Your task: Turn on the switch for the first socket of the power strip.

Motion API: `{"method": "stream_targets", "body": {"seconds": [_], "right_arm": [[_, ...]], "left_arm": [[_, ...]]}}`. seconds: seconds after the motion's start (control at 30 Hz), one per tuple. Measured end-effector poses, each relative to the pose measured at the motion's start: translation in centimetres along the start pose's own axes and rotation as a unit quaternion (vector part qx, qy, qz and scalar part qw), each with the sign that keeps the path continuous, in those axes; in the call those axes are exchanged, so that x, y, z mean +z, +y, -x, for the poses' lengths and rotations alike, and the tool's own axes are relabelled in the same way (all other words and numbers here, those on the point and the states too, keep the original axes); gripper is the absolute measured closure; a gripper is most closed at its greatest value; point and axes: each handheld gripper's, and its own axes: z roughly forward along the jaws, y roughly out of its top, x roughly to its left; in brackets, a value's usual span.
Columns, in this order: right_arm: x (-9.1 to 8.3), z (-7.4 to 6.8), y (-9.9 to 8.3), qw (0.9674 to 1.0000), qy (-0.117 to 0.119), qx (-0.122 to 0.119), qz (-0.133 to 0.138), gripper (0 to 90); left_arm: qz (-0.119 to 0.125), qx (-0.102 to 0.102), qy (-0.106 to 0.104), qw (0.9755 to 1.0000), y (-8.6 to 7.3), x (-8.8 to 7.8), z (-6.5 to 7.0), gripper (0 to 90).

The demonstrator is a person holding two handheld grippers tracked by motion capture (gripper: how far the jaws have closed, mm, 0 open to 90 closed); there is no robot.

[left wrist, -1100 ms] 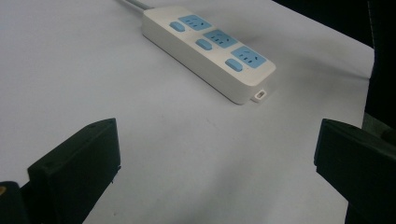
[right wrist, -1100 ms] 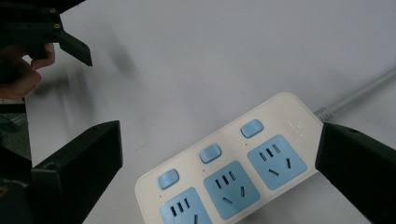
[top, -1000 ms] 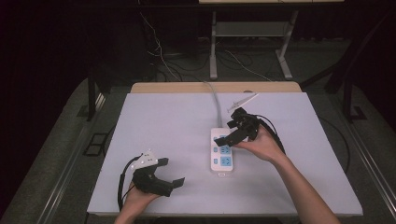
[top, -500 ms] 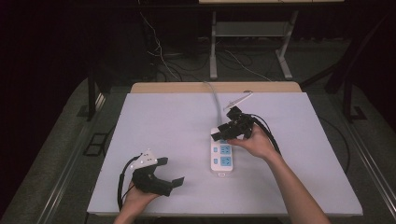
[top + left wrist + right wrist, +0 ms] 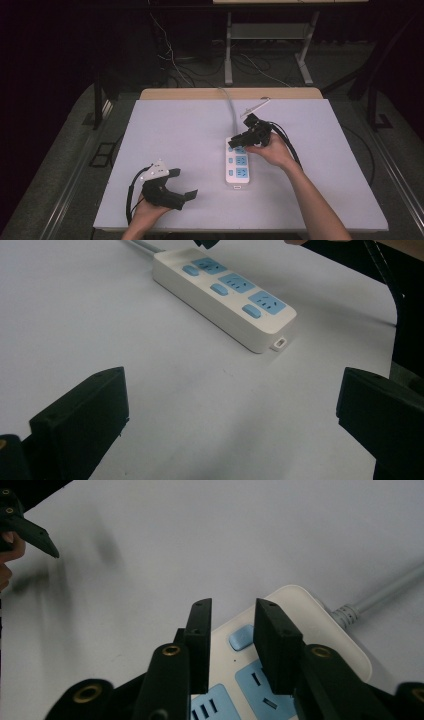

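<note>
A white power strip with three blue sockets lies right of the table's middle, and its grey cord runs off the far edge. My right gripper hovers over the strip's far end. In the right gripper view its jaws stand a narrow gap apart with nothing between them, just above a blue switch on the strip. My left gripper rests near the front left edge, wide open and empty, facing the strip from a distance.
The pale table top has a wooden strip along its far edge. Beyond it stand a metal frame and loose cables on the dark floor. The right gripper's black cable trails over the table.
My right gripper has edged slightly toward the strip's far end. The strip and my left gripper have stayed put.
</note>
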Motion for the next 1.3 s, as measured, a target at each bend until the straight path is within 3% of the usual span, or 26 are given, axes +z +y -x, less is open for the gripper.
{"method": "stream_targets", "body": {"seconds": [0.23, 0.43, 1.3], "right_arm": [[1.1, 1.1, -0.3, 0.9997, 0.022, 0.009, -0.003, 83.8], [1.8, 1.1, -0.4, 0.9997, 0.023, -0.001, -0.002, 89.3], [2.3, 1.1, -0.5, 0.9995, 0.014, -0.025, -0.013, 90.0]], "left_arm": [[0.0, -0.001, 0.0, 1.0, 0.0, 0.0, 0.0, 0.0], [-0.001, -0.002, 0.0, 1.0, 0.0, 0.0, -0.1, 0.0], [-0.008, -0.001, -0.003, 1.0, 0.0, 0.2, -0.1, 0.0]]}}
